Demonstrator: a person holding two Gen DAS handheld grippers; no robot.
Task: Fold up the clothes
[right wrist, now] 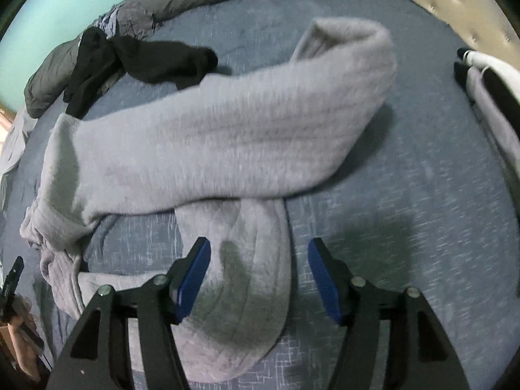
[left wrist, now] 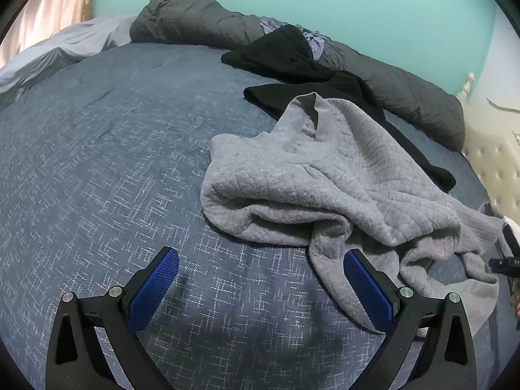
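The grey sweater (right wrist: 208, 136) lies crumpled (unfolded); both the left gripper (left wrist: 260, 289) and the right gripper (right wrist: 256, 276) are held open, and 1 sleeve beneath the right gripper likely needs grasping next.

Black left gripper (left wrist: 260, 287), right gripper (right wrist: 258, 274), blue textured pads, silver screws

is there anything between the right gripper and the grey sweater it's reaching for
Nothing visible does. The right gripper hangs open directly over a hanging part of the grey sweater, with only the blue bedspread around it. The black garment lies off at the far side, clear of the path.
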